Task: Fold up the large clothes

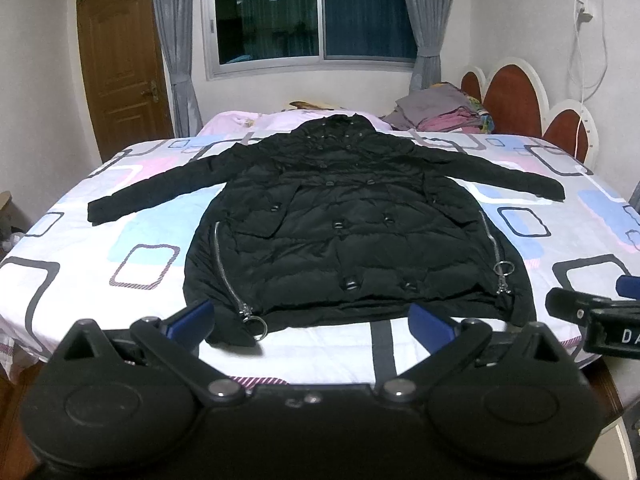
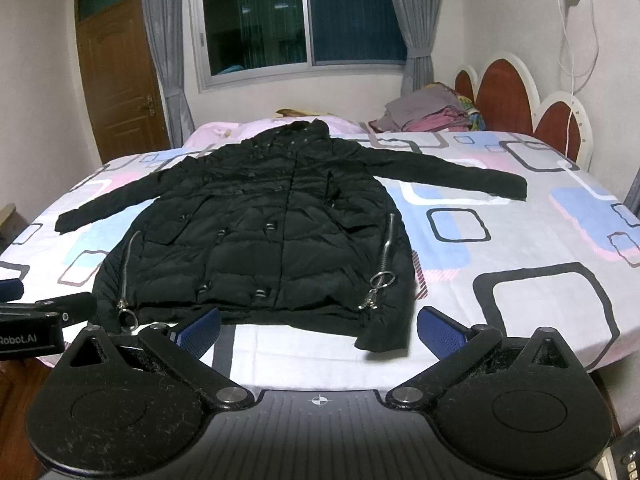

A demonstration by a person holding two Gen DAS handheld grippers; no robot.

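A black padded coat [image 1: 344,224] lies flat and face up on the bed [image 1: 120,216], hood at the far end, both sleeves spread out, hem toward me. It also shows in the right wrist view [image 2: 256,232]. My left gripper [image 1: 310,320] is open and empty, hovering just before the hem near the left zip ring [image 1: 256,326]. My right gripper [image 2: 318,326] is open and empty, just before the hem near the coat's right corner [image 2: 384,338]. Each gripper shows at the edge of the other's view.
The bed has a patterned sheet [image 2: 520,240] and a red and white headboard [image 2: 512,96] at the right. A pile of folded clothes [image 2: 432,114] lies at the far right corner. A window [image 2: 300,20], curtains and a wooden door [image 2: 120,76] stand behind.
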